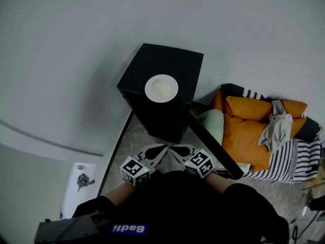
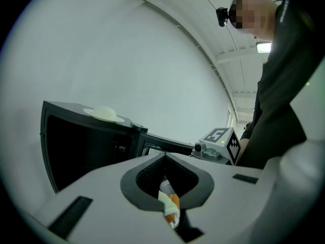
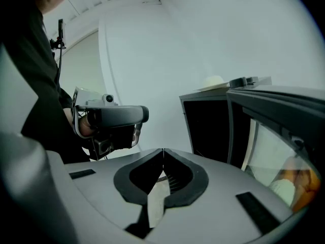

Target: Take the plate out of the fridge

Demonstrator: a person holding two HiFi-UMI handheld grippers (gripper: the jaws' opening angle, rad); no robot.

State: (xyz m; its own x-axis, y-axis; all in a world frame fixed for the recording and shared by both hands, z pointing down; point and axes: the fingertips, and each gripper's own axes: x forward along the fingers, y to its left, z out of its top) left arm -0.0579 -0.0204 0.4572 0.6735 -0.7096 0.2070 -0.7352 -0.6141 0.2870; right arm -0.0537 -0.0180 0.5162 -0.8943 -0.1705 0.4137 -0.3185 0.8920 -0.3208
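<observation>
Round white plate point(image 1: 161, 88) sits on top of the black box-shaped fridge point(image 1: 175, 59), out of it. Your left tool point(image 1: 156, 152) and right tool point(image 1: 180, 151) are clenched, empty, near your body. Removal looks done; the fridge door point(image 1: 209, 142) hangs open.
</observation>
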